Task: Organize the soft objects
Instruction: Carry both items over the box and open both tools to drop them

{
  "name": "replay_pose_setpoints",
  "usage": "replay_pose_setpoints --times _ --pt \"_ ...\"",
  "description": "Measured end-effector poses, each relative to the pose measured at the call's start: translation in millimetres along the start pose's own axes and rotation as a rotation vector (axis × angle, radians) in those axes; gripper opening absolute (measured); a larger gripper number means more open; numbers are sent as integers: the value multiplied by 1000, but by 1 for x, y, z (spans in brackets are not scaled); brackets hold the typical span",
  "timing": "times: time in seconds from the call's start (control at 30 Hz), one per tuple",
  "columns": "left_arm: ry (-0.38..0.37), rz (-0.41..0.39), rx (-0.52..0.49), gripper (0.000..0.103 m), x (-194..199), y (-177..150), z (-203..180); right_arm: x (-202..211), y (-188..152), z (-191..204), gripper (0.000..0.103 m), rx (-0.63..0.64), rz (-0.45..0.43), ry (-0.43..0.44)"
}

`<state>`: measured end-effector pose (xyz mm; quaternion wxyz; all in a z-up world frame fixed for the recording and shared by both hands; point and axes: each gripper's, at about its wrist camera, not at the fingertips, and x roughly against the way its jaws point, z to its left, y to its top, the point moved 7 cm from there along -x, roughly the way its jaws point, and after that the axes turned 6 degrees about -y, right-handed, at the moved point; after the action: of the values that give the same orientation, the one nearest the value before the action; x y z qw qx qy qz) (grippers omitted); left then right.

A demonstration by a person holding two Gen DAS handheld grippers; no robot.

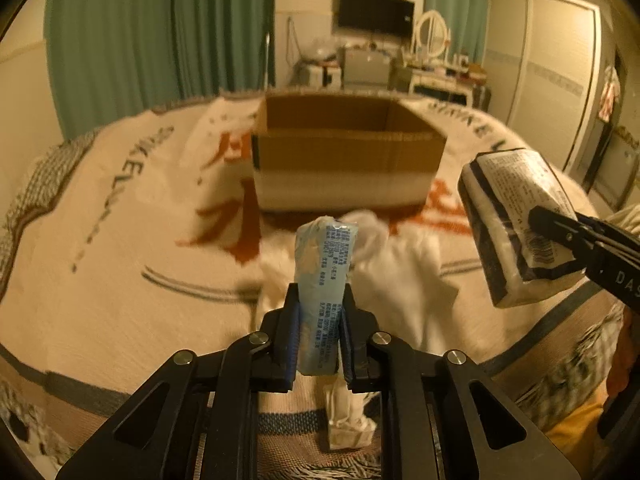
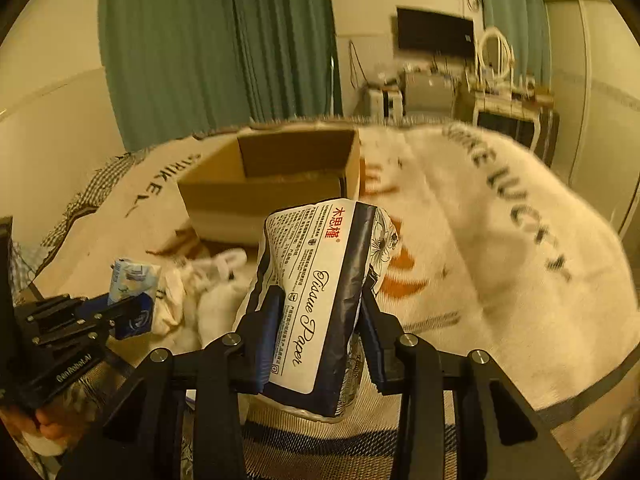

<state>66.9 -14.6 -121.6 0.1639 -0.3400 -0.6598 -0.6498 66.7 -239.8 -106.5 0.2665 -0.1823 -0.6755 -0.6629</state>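
My left gripper (image 1: 320, 300) is shut on a small blue tissue pack (image 1: 325, 280), held upright above the bed; the pack also shows in the right wrist view (image 2: 134, 280). My right gripper (image 2: 320, 300) is shut on a large white and navy tissue paper pack (image 2: 320, 300), which also shows in the left wrist view (image 1: 516, 224) at the right. An open cardboard box (image 1: 348, 156) stands on the bed ahead of both grippers and shows in the right wrist view (image 2: 272, 184) too. White cloth items (image 1: 400, 264) lie crumpled between the grippers and the box.
The bed is covered by a cream blanket (image 1: 120, 260) with black and orange lettering. Green curtains (image 1: 160, 32), a wall TV (image 1: 376, 12), a dresser with a mirror (image 1: 432, 60) and a wardrobe (image 1: 552, 60) stand beyond the bed.
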Motion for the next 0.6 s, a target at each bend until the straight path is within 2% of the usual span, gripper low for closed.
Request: replay_pose_setpoints --times 0.13,0.33,0.47,0.6 --pt "-32 -51 -13 16 14 29 -5 11 30 1 37 26 -55 13" --pt "-71 -110 -20 16 16 87 -11 12 98 11 37 67 -143 59" --pt "-60 -139 -46 16 3 129 -9 -7 145 22 37 96 -174 70" --pt "-43 -130 -60 16 -30 166 0 -41 179 26 37 91 -164 91"
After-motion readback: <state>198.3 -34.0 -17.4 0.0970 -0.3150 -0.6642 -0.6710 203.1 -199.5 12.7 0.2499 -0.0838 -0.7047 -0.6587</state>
